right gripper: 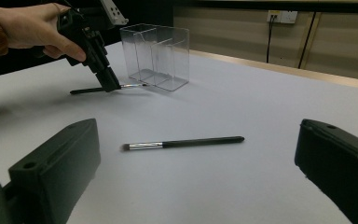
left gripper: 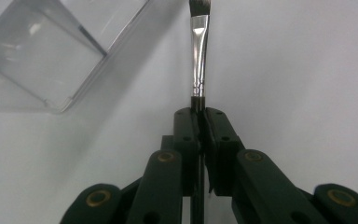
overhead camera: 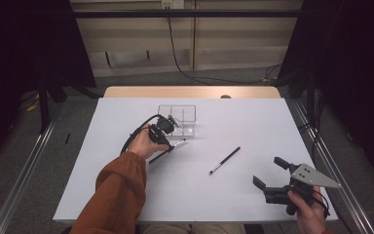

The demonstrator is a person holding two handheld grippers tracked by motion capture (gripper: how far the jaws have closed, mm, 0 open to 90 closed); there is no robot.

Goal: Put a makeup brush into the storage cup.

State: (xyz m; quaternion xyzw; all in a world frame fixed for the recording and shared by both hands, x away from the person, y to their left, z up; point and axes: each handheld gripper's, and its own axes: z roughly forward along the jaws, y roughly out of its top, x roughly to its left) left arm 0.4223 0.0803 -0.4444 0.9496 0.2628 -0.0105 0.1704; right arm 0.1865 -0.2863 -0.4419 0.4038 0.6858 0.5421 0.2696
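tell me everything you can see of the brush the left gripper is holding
The brush is slim, with a black handle, a shiny silver ferrule and a short flat tuft of dark bristles. The left gripper is shut on its handle just behind the ferrule. It lies low and about level over the white table, bristle end pointing toward the clear plastic box, handle trailing back under the hand.

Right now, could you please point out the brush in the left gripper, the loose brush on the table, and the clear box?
Held brush [left gripper: 199,56], left gripper view, on its metal ferrule.
Loose brush [right gripper: 200,141], right gripper view, on its black handle.
Clear box [overhead camera: 187,113], high view, on its right wall.
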